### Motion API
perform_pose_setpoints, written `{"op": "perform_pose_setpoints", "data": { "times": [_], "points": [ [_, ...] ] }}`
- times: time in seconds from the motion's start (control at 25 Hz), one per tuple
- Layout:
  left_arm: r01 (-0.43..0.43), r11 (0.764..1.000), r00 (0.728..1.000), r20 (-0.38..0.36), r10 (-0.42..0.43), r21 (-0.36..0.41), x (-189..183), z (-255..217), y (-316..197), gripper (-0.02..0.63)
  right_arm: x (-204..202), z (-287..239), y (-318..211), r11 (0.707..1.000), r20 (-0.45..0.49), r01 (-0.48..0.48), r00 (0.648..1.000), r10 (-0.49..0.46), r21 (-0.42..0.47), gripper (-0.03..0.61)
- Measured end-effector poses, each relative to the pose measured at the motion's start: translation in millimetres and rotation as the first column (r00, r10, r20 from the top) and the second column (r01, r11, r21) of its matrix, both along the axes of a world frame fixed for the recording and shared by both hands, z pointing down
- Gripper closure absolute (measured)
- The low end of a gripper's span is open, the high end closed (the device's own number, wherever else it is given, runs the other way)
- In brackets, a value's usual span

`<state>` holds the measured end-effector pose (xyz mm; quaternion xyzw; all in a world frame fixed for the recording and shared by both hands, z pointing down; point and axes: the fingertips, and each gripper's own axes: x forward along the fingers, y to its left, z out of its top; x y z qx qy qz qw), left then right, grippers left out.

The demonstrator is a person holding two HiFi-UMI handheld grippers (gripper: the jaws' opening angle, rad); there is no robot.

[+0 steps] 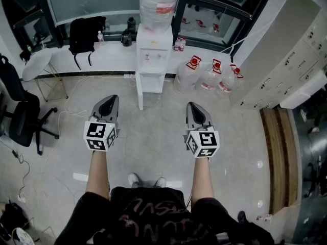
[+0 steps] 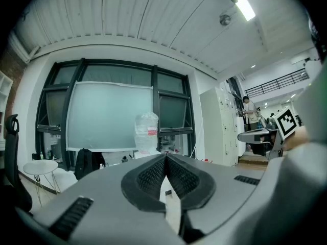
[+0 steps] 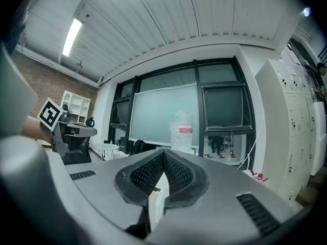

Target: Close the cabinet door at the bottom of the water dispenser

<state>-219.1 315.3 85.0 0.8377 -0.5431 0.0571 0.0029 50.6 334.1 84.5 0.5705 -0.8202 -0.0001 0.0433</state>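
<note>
The white water dispenser (image 1: 153, 60) stands against the window ledge with a big clear bottle (image 1: 159, 4) on top. Its bottom cabinet door (image 1: 140, 96) stands swung out toward me, edge-on, on the left of the dark opening. My left gripper (image 1: 108, 104) and right gripper (image 1: 196, 110) are held side by side over the floor, a good step short of the dispenser, both shut with nothing between the pads. In the left gripper view the bottle (image 2: 146, 131) shows above the closed left gripper (image 2: 166, 157); in the right gripper view the bottle (image 3: 182, 130) rises over the closed right gripper (image 3: 164, 153).
Several spare water bottles (image 1: 209, 75) sit on the floor right of the dispenser. A black backpack (image 1: 84, 34) rests on the ledge, with a round white table (image 1: 37, 64) and an office chair (image 1: 18, 114) at left. Lockers (image 1: 286, 60) line the right wall. A cable (image 1: 76, 93) trails across the floor.
</note>
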Motion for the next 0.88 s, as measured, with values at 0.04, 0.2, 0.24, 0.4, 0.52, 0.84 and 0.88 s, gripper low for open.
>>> {"op": "perform_pose_setpoints", "data": {
  "times": [0.04,0.2,0.24,0.4,0.52,0.84,0.88],
  "points": [
    [0.001,1.000,1.000,-0.001,-0.001,-0.001,-1.6,1.1,0.8,0.603,-1.7,1.2,0.2,1.000,-0.004,0.001,1.000,-0.001,0.000,0.566],
    [-0.001,1.000,1.000,0.000,0.001,-0.002,-3.7,2.7,3.7,0.603,-4.6,3.8,2.2,1.000,-0.007,0.004,1.000,-0.004,-0.004,0.566],
    [-0.002,1.000,1.000,0.000,0.002,-0.003,-3.3,2.4,4.3,0.603,-5.0,3.8,3.0,1.000,-0.007,0.007,1.000,-0.007,-0.006,0.566],
    [0.000,1.000,1.000,-0.008,0.000,-0.006,-6.9,3.3,4.5,0.603,-9.9,0.3,4.7,1.000,0.015,0.019,1.000,-0.019,0.003,0.566],
    [-0.007,1.000,1.000,-0.008,0.007,-0.001,-10.8,5.5,3.9,0.603,-14.4,1.2,3.9,1.000,0.016,0.022,1.000,-0.023,0.005,0.566],
    [-0.077,0.997,0.997,-0.009,0.077,-0.003,-29.6,8.4,2.5,0.603,-46.7,4.1,2.7,0.999,-0.030,0.045,0.999,-0.045,-0.007,0.565],
    [-0.086,0.996,0.996,-0.016,0.086,0.000,-33.1,8.5,2.5,0.603,-50.6,6.0,3.1,0.999,-0.032,0.044,0.998,-0.045,-0.011,0.565]
  ]
}}
